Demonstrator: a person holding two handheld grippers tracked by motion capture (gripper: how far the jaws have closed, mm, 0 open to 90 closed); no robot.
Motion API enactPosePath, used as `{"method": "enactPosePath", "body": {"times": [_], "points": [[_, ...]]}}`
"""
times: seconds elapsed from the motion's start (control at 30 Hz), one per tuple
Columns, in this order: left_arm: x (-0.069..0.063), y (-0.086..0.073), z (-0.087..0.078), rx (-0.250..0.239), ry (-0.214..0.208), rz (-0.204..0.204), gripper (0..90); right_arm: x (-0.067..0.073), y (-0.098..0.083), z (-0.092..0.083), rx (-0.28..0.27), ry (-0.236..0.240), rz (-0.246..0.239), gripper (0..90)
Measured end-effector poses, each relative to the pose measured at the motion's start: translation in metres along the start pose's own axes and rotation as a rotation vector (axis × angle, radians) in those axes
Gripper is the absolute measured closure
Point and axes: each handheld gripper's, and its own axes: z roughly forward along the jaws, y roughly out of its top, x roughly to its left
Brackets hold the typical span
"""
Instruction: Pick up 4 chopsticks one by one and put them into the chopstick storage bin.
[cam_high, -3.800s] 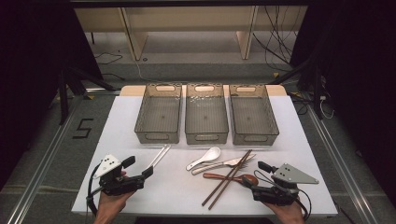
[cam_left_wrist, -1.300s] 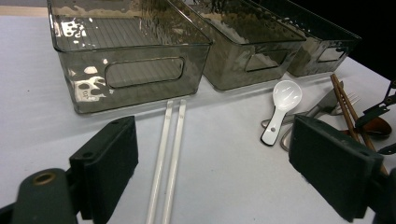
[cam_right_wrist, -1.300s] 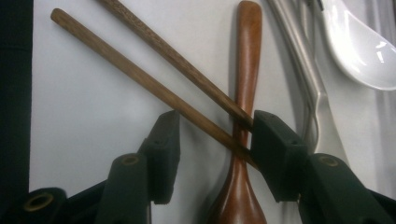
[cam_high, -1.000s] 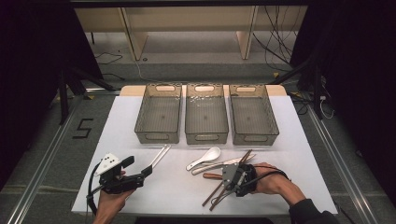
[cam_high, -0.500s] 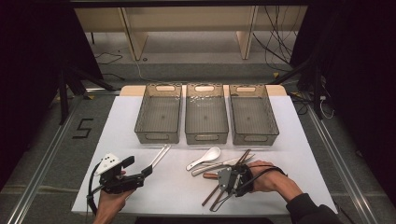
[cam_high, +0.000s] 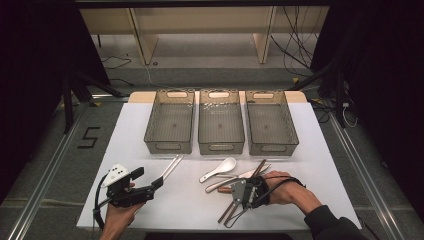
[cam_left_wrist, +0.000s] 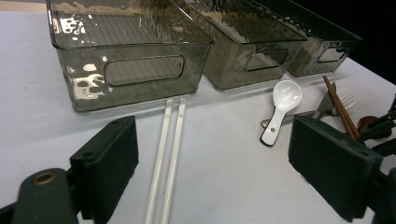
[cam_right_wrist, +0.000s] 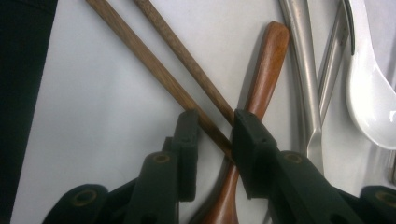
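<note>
- Brown chopsticks (cam_right_wrist: 187, 60): a pair is seen lying slantwise on the white table (cam_high: 310, 150), at its near right, amid a cluster of cutlery.
- Right gripper (cam_right_wrist: 215, 135): it is pointed down over that cluster. Its jaws have just been closing and are now narrowly apart. Both chopsticks are seen between them, crossing over a wooden spoon (cam_right_wrist: 264, 70). Whether the pads already press cannot be told.
- Beside the wooden spoon, a metal spoon (cam_right_wrist: 303, 70), a fork (cam_left_wrist: 343, 100) and a white spoon (cam_high: 220, 168) are noted, lying close together.
- Left gripper (cam_left_wrist: 212, 163): it is held low over the table at the near left, jaws wide apart and nothing between the pads.
- White chopsticks (cam_left_wrist: 168, 154): these are laid side by side ahead of the left gripper, pointing toward the left bin (cam_high: 170, 125).
- Three grey bins are set in a row at the far side, the middle bin (cam_high: 221, 125) and right bin (cam_high: 271, 125) alongside the left one.
</note>
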Motion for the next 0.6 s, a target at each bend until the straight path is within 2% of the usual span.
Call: {"method": "enactPosePath", "body": {"times": [0.37,0.4,0.6], "points": [[0.0005,-0.0001,-0.0002,0.002,0.000,-0.002,15.7,0.0044,0.0011,-0.0006,0.021,0.006,-0.036,69.7],[0.0005,-0.0001,-0.0002,0.002,0.000,-0.002,15.7,0.0052,0.0004,-0.0005,0.019,0.001,-0.054,70.0],[0.0005,0.0000,0.0000,0.003,0.001,-0.005,15.7,0.0034,0.0027,-0.0003,0.036,0.008,-0.092,69.9]]}}
